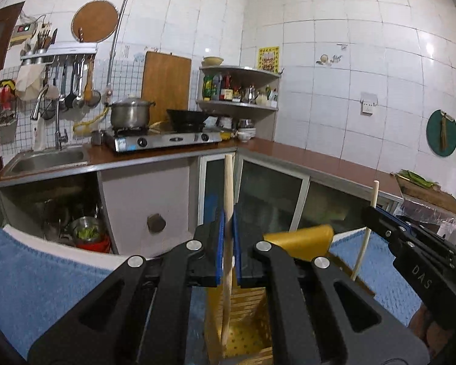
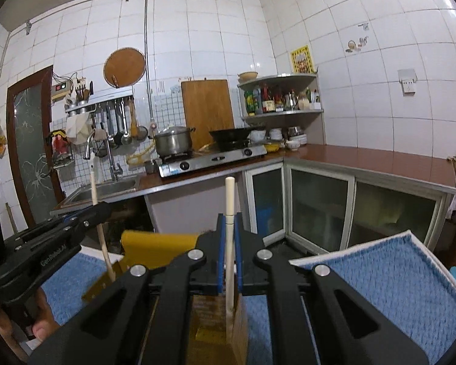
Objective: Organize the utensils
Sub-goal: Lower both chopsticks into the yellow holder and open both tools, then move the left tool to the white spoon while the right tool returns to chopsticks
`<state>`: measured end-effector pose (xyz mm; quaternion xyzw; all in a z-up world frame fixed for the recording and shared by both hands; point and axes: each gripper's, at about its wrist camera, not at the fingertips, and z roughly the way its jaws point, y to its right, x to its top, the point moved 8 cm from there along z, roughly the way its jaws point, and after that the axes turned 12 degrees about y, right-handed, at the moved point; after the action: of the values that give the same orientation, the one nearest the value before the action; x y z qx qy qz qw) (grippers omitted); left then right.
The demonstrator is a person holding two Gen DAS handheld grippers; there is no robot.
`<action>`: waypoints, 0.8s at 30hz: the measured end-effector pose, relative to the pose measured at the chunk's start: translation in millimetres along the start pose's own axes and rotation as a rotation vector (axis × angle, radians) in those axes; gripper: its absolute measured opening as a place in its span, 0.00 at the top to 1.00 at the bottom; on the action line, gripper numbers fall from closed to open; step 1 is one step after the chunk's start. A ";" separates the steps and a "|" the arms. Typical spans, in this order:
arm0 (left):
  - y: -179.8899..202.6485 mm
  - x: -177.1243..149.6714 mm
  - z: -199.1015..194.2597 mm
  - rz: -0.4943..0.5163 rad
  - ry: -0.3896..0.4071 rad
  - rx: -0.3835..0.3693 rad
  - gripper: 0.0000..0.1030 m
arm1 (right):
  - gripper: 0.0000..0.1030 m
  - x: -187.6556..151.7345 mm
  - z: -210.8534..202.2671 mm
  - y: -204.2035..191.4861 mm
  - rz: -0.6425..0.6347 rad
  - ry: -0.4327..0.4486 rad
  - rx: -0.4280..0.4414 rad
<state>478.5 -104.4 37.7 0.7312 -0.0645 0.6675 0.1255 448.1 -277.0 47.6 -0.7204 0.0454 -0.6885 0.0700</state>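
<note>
In the left wrist view, a pale wooden chopstick [image 1: 228,210] is clamped upright between the blue pads of the left gripper [image 1: 228,243], its lower end reaching into the yellow slatted utensil holder [image 1: 243,328] directly below.

In the right wrist view, a paler, rounder chopstick [image 2: 229,228] is pinched upright by the closed right gripper [image 2: 229,249], its tip lowered into the same holder [image 2: 215,328].

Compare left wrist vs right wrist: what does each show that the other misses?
Left wrist only: green round board on the right wall, open cupboard with bowl under the sink.
Right wrist only: door, pipe along the ceiling.
Both: stove, pot, wok, corner shelf, blue towel, holder, and both hand-held grippers, left and right, each shut on an upright chopstick.
</note>
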 end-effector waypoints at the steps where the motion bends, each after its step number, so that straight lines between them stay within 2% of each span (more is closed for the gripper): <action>1: -1.7 -1.0 -0.1 -0.005 -0.007 0.003 0.96 | 0.95 -3.1 -0.5 0.4 0.001 -0.004 -0.001; 4: -6.9 -10.7 -4.4 -0.008 -0.032 0.019 0.96 | 0.94 -8.1 -2.0 0.5 -0.004 -0.008 -0.005; 9: -11.1 -19.7 -9.7 0.006 -0.075 0.033 0.90 | 0.94 -9.4 -2.1 1.9 0.016 -0.034 -0.004; 12: -12.7 -13.3 -17.3 -0.004 -0.088 0.039 0.76 | 0.93 -3.8 -7.0 0.1 0.013 -0.045 0.006; 14: -13.1 -3.7 -28.4 -0.002 -0.084 0.056 0.52 | 0.93 3.7 -14.7 -0.8 0.004 -0.053 0.002; 15: -13.8 0.1 -33.3 -0.004 -0.082 0.065 0.48 | 0.90 6.6 -18.0 -1.1 0.004 -0.056 0.003; 17: -14.3 8.1 -45.7 -0.007 -0.107 0.071 0.40 | 0.70 14.1 -30.4 -0.9 -0.002 -0.060 -0.005; 18: -14.1 10.0 -50.7 -0.006 -0.123 0.067 0.38 | 0.54 15.5 -36.8 0.2 -0.007 -0.064 -0.011; 22: -19.5 9.3 -79.4 -0.021 -0.171 0.096 0.24 | 0.53 9.4 -63.3 1.6 -0.045 -0.110 -0.020; 24: -22.7 -1.1 -95.0 -0.053 -0.210 0.098 0.22 | 0.53 -2.9 -79.1 5.3 -0.042 -0.156 -0.030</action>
<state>393.1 -57.0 41.8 0.8039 -0.0254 0.5858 0.0997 369.2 -284.8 47.2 -0.7735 0.0349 -0.6310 0.0481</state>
